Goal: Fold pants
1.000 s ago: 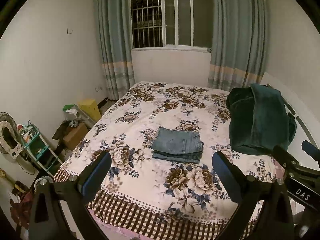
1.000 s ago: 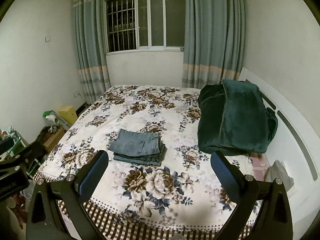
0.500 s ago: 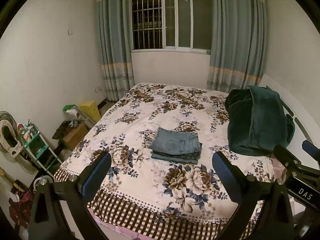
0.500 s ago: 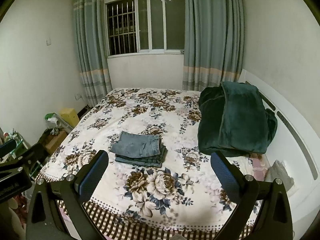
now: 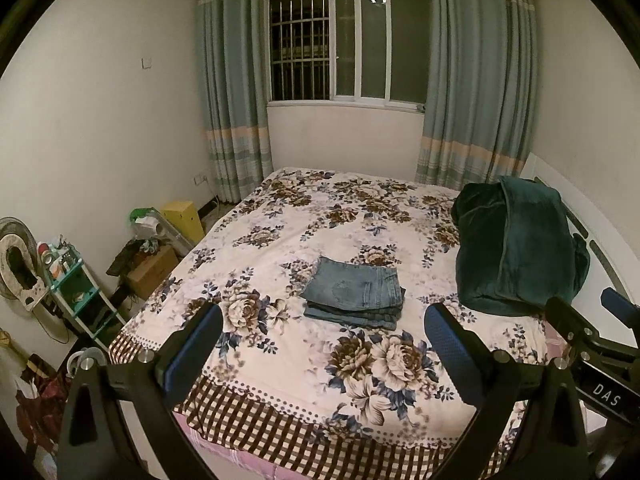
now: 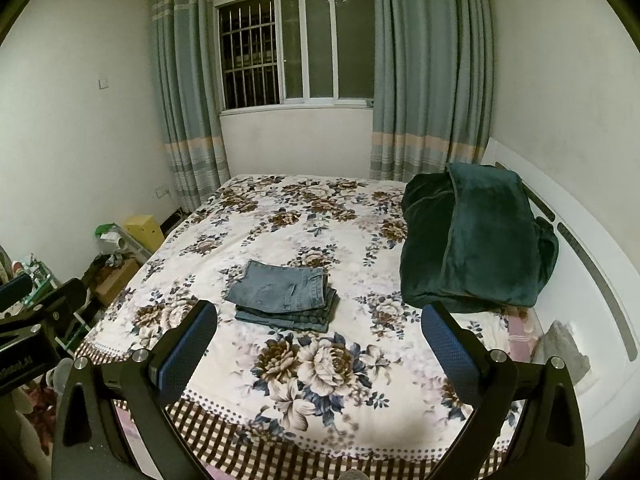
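The blue denim pants (image 5: 354,292) lie folded in a neat rectangular stack in the middle of the floral bedspread (image 5: 320,216); they also show in the right wrist view (image 6: 286,294). My left gripper (image 5: 323,354) is open and empty, held back over the foot of the bed, well short of the pants. My right gripper (image 6: 319,344) is open and empty too, at a similar distance. The right gripper's body shows at the right edge of the left wrist view (image 5: 592,344).
A folded dark green blanket (image 5: 516,248) lies at the bed's right side near the white headboard (image 6: 580,248). Left of the bed stand a teal shelf (image 5: 76,284), a cardboard box (image 5: 154,270) and a yellow box (image 5: 184,218). A curtained window (image 5: 344,44) is behind.
Both grippers have drawn back and up from the bed, so the pants and bed look a little farther away. The pants have not moved.
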